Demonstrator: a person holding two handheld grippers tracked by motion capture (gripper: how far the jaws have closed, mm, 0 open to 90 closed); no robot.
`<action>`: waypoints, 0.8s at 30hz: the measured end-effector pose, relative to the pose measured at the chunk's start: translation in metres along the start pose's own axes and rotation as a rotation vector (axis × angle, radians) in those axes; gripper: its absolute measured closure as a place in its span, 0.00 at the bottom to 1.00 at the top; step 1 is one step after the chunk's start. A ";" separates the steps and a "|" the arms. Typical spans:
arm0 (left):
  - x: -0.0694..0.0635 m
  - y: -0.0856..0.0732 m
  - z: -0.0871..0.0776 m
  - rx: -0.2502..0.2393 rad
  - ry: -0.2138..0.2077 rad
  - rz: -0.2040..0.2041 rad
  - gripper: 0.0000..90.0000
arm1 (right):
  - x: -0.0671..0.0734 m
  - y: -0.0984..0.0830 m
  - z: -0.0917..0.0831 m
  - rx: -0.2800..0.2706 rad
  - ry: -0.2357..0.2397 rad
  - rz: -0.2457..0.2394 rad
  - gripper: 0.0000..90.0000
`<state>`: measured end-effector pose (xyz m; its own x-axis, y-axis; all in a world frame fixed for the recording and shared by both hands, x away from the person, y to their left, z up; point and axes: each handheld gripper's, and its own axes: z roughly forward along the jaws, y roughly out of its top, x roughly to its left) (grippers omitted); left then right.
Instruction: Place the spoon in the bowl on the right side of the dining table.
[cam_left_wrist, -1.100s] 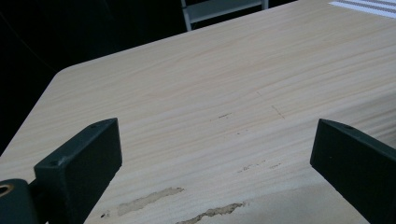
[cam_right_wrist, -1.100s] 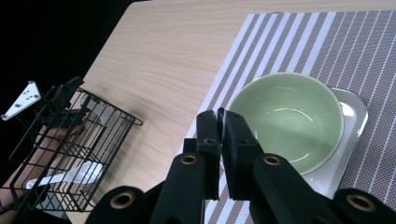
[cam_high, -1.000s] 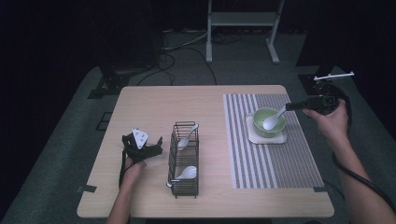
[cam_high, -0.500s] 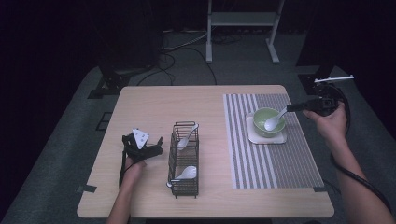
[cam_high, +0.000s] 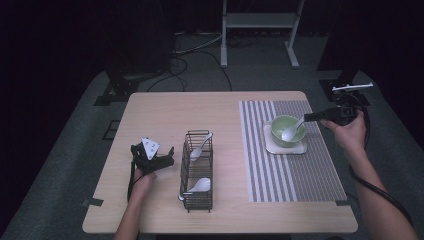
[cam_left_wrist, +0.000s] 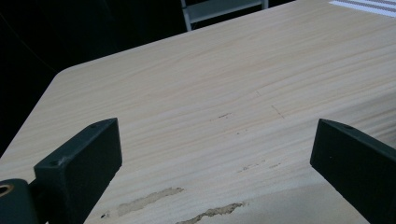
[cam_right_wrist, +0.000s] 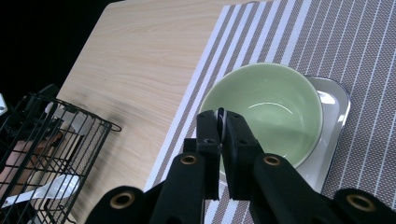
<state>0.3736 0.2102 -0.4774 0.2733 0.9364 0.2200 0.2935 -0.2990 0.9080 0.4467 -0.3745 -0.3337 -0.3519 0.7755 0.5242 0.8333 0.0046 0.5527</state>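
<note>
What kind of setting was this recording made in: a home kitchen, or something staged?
Probably a staged recording room, not a kitchen: a lone wooden table on grey carpet, dark surroundings, cables on the floor and a white metal stand behind it.

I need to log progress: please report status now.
Right gripper shut on white spoon over green bowl. Left gripper open, on table. Nothing in the way.

A dim recording lab or studio, not a home. A pale wood-grain table (cam_high: 165, 115) stands alone on grey carpet (cam_high: 60, 165), with black surroundings beyond. Loose black cables (cam_high: 197, 47) trail across the floor behind it, beside a white metal stand with a low shelf (cam_high: 257, 22) and dark equipment bases (cam_high: 120, 87). Black tape tabs (cam_high: 90, 202) mark the table's front corners.
</note>
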 end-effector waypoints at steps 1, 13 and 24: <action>0.000 0.000 0.000 0.000 0.000 0.000 0.01 | 0.000 0.000 0.001 0.000 -0.002 0.000 0.95; 0.000 0.000 0.000 0.000 0.001 0.000 0.01 | -0.010 -0.003 0.007 0.003 -0.019 0.025 0.95; 0.000 0.000 0.000 0.000 0.001 0.001 0.01 | -0.016 -0.006 0.012 0.012 -0.029 0.038 0.95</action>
<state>0.3735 0.2100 -0.4775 0.2731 0.9363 0.2209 0.2934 -0.2998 0.9078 0.4524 -0.3795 -0.3534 -0.3075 0.7934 0.5253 0.8509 -0.0178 0.5250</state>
